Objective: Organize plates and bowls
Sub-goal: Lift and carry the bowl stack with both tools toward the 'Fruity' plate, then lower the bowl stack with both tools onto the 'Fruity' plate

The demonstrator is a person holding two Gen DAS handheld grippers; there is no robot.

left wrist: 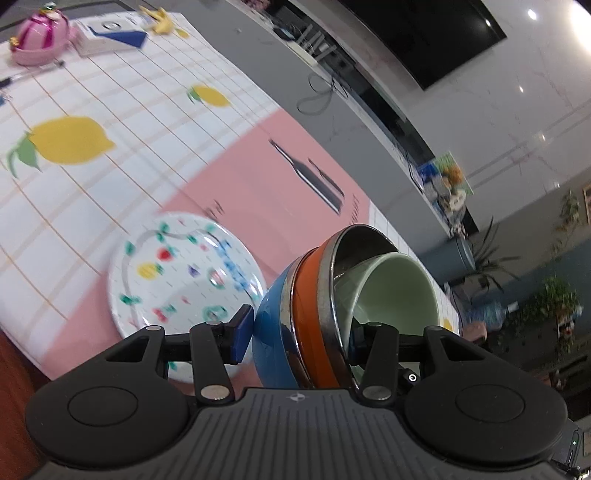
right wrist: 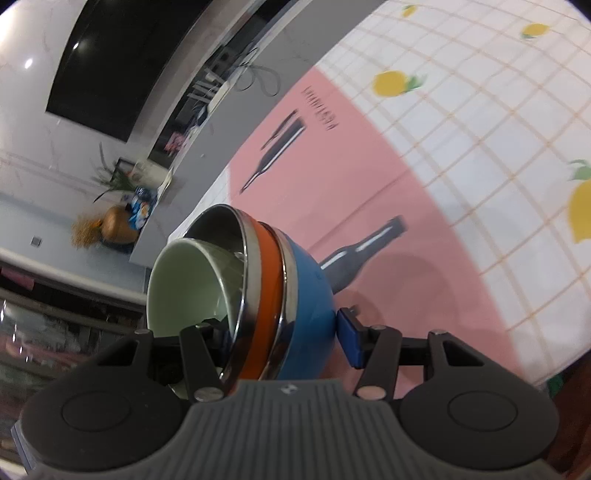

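a nested stack of bowls is off the table, tilted on its side: blue-shelled steel bowl [left wrist: 275, 328] outermost, orange-shelled steel bowl [left wrist: 314, 314] inside it, pale green ceramic bowl [left wrist: 399, 291] innermost and sliding toward the rim. left gripper [left wrist: 295, 332] is clamped across the stack, one blue pad on the blue shell, the other inside against the rim side. right gripper [right wrist: 284, 332] grips the same stack likewise from the opposite side, one pad on the blue shell, one inside.

progress, judged: the bowls are gathered into one stack, so that part looks done; the stack has yet to be set down. white round plate with coloured fruit print [left wrist: 184, 273] lies alone on the table beside the stack, not yet combined with anything.

surface: tablecloth [left wrist: 110, 92], white lemon-print grid with a pink panel showing dark bottles. far end holds a pink round container [left wrist: 38, 35] and a white-and-blue box [left wrist: 110, 35].

room: dark wall screen [left wrist: 424, 33], grey counter, potted plants [left wrist: 554, 295].
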